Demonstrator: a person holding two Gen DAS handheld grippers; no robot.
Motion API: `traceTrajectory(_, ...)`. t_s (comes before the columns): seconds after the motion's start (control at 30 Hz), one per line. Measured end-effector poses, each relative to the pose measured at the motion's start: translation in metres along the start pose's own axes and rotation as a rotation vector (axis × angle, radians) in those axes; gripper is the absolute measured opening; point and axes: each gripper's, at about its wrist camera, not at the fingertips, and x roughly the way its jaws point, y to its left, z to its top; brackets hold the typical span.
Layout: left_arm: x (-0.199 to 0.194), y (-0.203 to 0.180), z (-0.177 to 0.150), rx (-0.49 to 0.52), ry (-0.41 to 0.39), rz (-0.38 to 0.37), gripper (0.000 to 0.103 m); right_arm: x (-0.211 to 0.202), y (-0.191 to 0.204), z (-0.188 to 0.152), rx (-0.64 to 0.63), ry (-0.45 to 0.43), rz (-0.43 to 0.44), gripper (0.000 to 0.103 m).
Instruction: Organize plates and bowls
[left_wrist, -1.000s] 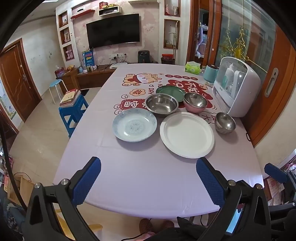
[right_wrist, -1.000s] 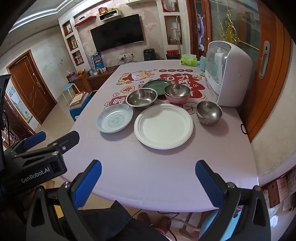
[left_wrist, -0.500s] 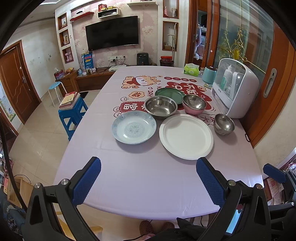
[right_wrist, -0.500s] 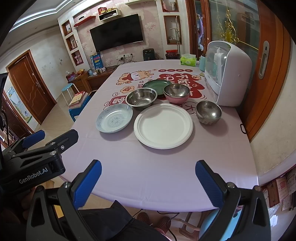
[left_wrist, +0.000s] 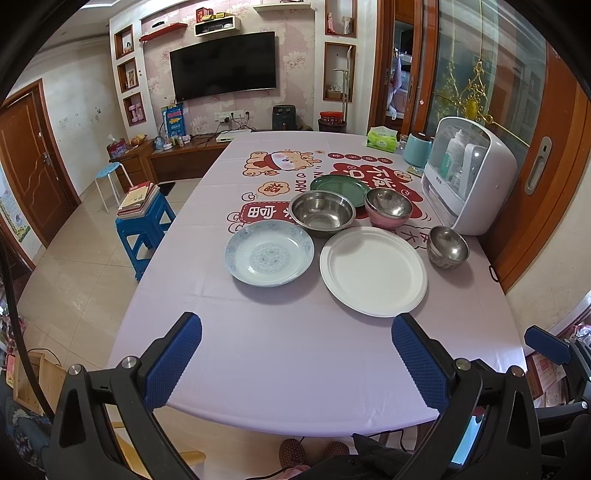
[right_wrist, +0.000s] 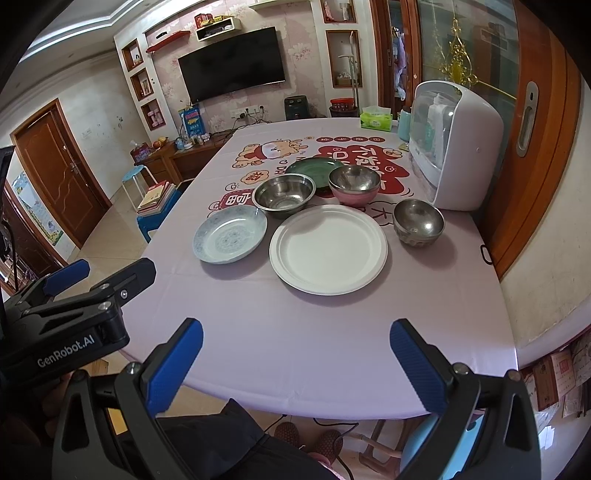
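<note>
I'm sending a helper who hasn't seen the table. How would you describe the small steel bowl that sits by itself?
Find the white countertop cabinet on the table's right side. Just in front of it, right of the big white plate, stands the small steel bowl. Unlike the wide steel bowl and the pink-sided one, it sits alone, touching nothing.

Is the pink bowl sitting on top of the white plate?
No, the pink bowl stands on the tablecloth behind the white plate, which has nothing on it.

Table (left_wrist: 303, 354) with lilac printed cloth carries: white plate (left_wrist: 373, 270), blue-patterned plate (left_wrist: 269, 253), green plate (left_wrist: 340, 187), two steel bowls (left_wrist: 322, 213), pink bowl (left_wrist: 388, 207), white appliance (left_wrist: 469, 177), tissue box (left_wrist: 382, 139).
</note>
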Motion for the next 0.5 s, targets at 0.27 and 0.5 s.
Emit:
traceTrajectory(0.27,0.001,0.005,0.003,0.001,-0.002,-0.019,0.102,0.0,0.003,0.0,-0.006,-0.017,-0.016,0.102)
traceTrajectory(0.5,0.001,0.007,0.005,0.016,-0.026,-0.053,0.102,-0.011,0.011,-0.001,0.0,-0.05,-0.039,0.102)
